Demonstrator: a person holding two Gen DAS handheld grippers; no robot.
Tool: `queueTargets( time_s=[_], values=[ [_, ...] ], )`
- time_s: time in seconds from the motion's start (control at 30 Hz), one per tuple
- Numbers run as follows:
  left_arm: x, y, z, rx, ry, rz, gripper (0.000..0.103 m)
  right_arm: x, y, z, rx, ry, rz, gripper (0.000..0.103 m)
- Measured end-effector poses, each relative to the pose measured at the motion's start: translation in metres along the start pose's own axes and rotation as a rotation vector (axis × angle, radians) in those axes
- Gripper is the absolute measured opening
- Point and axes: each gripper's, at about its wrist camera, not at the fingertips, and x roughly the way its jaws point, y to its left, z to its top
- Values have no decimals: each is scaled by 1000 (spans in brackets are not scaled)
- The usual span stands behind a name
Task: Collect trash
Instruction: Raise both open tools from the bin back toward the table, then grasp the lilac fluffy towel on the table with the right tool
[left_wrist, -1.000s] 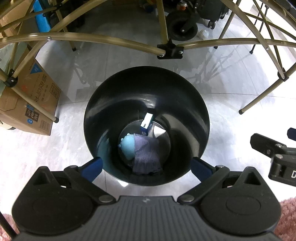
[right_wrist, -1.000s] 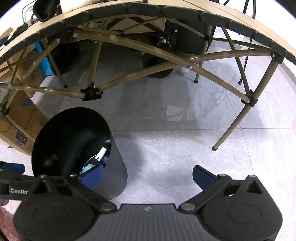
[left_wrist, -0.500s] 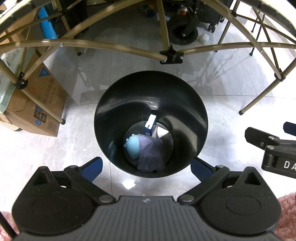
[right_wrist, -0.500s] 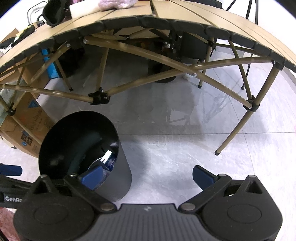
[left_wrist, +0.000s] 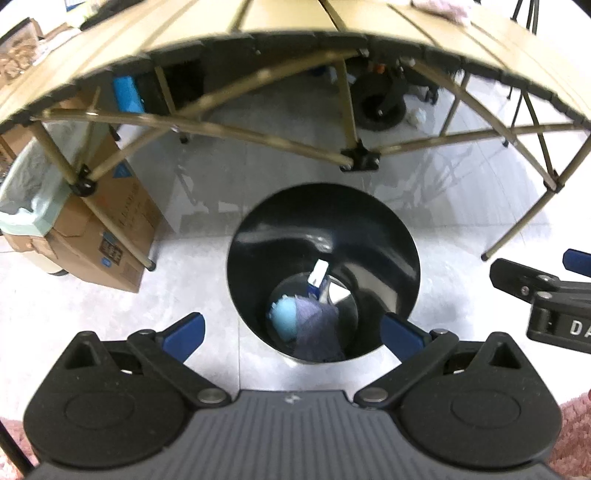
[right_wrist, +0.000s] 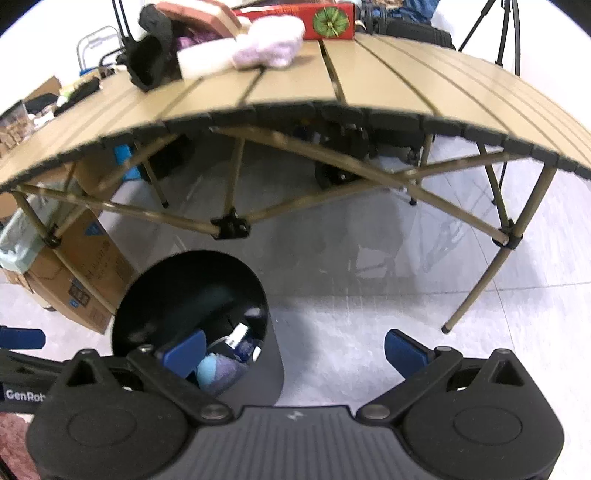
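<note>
A: Status of both tools?

B: I read the left tool (left_wrist: 291, 328) released, empty, above the black bin (left_wrist: 402, 236). Right tool (right_wrist: 295, 350) likewise released, beside it.

A: Trash location?

B: Blue ball (left_wrist: 285, 319), grey cloth (left_wrist: 317, 325) and small carton (left_wrist: 318, 277) lie inside the bin, below the table (right_wrist: 369, 81).
</note>
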Motion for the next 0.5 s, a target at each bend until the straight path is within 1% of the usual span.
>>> queueTargets(
  time_s=[0.2,0.37,0.5],
  values=[
    [-21,8,2,1,-77,31,103,-24,9,8,-25,-82,35,103],
    [-43,10,8,6,-153,17,103,-49,14,24,-39,-172,66,103],
    [-55,9,17,10,-209,15,103,-63,18,35,-65,-245,66,103]
  ],
)
